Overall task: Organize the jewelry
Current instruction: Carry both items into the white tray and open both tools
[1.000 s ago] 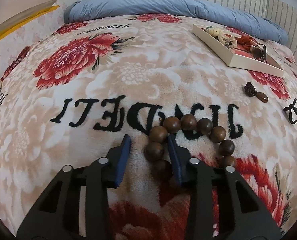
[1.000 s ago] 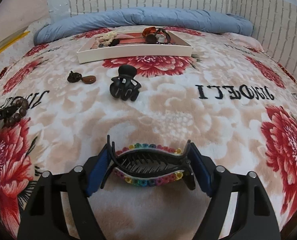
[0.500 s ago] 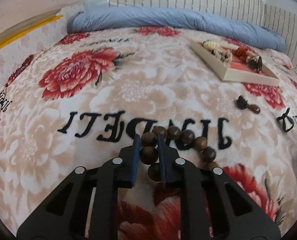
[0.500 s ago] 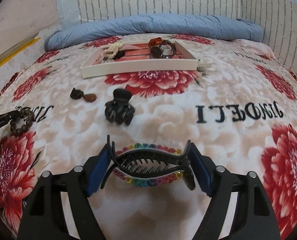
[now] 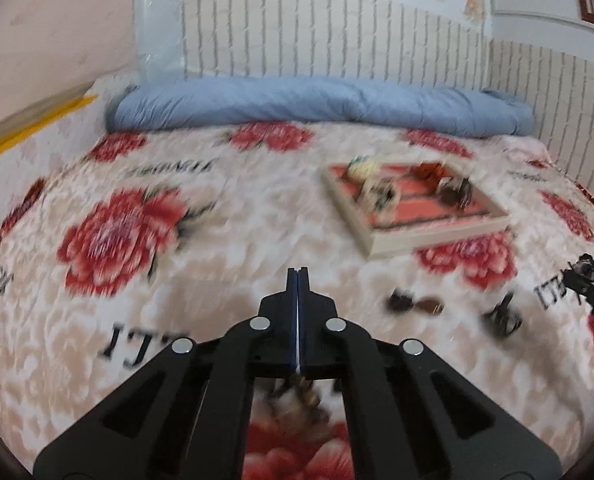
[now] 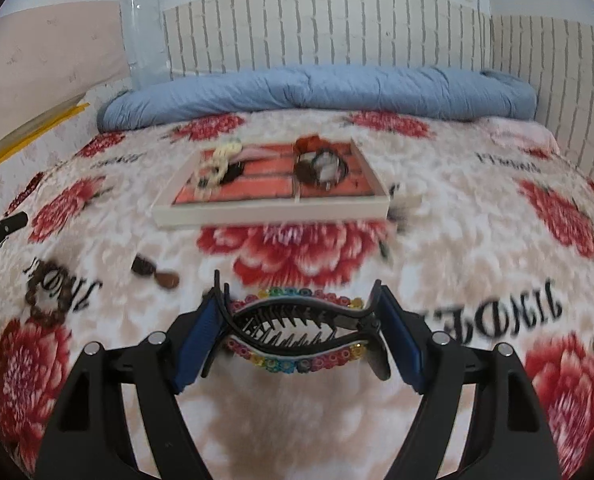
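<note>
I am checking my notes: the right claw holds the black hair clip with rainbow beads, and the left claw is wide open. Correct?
Not quite. The left claw is shut, pads pressed together, as the left wrist view shows. The right claw does hold the black hair clip with rainbow beads.

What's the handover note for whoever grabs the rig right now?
Left gripper: shut, nothing in it.
Right gripper: shut on the rainbow hair clip.
Done: the tray on the blanket already holds several pieces.
Left: bead bracelet, two small brown pieces and black claw clip lie loose on the blanket; tray them, plus the held clip.
</note>
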Demonstrator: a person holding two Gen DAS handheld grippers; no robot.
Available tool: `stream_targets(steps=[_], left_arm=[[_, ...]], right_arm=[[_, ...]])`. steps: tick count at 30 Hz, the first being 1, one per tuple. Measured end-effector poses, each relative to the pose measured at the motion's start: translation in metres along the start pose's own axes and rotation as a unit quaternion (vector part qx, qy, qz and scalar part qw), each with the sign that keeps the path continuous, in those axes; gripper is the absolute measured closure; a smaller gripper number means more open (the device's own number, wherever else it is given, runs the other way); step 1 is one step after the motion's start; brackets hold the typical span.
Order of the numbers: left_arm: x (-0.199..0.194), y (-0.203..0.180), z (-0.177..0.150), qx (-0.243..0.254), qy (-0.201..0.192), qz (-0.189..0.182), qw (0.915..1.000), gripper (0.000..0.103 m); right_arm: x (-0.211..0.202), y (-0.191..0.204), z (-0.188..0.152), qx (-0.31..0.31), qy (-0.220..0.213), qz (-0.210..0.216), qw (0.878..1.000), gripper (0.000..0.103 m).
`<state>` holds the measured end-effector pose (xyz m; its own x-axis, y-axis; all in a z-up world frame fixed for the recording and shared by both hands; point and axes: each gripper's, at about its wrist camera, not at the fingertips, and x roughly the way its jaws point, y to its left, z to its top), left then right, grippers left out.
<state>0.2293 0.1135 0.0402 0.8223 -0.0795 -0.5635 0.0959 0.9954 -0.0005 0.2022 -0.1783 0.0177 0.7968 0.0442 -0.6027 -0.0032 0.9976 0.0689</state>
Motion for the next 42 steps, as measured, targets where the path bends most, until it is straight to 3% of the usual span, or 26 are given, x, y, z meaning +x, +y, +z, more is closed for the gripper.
stream_targets(steps=[5,10,11,14,15,18,22,24,28,30,35,42], left_arm=[[0.01,-0.009,0.021,-0.013,0.001,-0.012,0.9998,0.103],[0.02,0.014,0.008,-0.039,0.048,-0.001,0.9981,0.103],[0.024,0.023,0.001,-0.052,0.063,0.004,0.9967,0.095],[0.03,0.042,-0.018,-0.068,0.082,0.019,0.9942,0.057],[0.031,0.05,-0.028,-0.074,0.089,0.027,0.993,0.05],[0.037,0.066,-0.049,-0.087,0.114,0.034,0.9891,0.042],[0.054,0.073,-0.077,-0.081,0.163,0.042,0.9824,0.043],[0.06,0.072,-0.088,-0.071,0.181,0.051,0.9797,0.055],[0.065,0.069,-0.094,-0.052,0.192,0.065,0.9779,0.06],[0.067,0.069,-0.092,-0.045,0.191,0.076,0.9777,0.073],[0.063,0.066,-0.088,-0.03,0.177,0.089,0.9797,0.085],[0.036,0.055,-0.058,-0.047,0.112,0.063,0.9905,0.085]], right_arm=[[0.011,-0.003,0.021,0.005,-0.005,0.009,1.0,0.027],[0.02,0.003,0.018,0.001,0.003,0.017,1.0,0.027],[0.022,0.003,0.016,0.004,0.007,0.019,1.0,0.027],[0.024,0.007,0.004,0.006,0.018,0.018,1.0,0.027],[0.024,0.007,0.002,0.004,0.019,0.017,1.0,0.027],[0.022,0.008,-0.006,0.004,0.025,0.012,1.0,0.027],[0.023,0.007,-0.014,0.01,0.032,0.009,0.999,0.027],[0.024,0.009,-0.018,0.008,0.036,0.007,0.999,0.027],[0.027,0.012,-0.022,0.008,0.041,0.006,0.999,0.027],[0.027,0.012,-0.022,0.006,0.039,0.005,0.999,0.027],[0.028,0.014,-0.021,0.004,0.034,0.002,0.999,0.027],[0.029,0.007,-0.008,0.011,0.023,0.004,1.0,0.027]])
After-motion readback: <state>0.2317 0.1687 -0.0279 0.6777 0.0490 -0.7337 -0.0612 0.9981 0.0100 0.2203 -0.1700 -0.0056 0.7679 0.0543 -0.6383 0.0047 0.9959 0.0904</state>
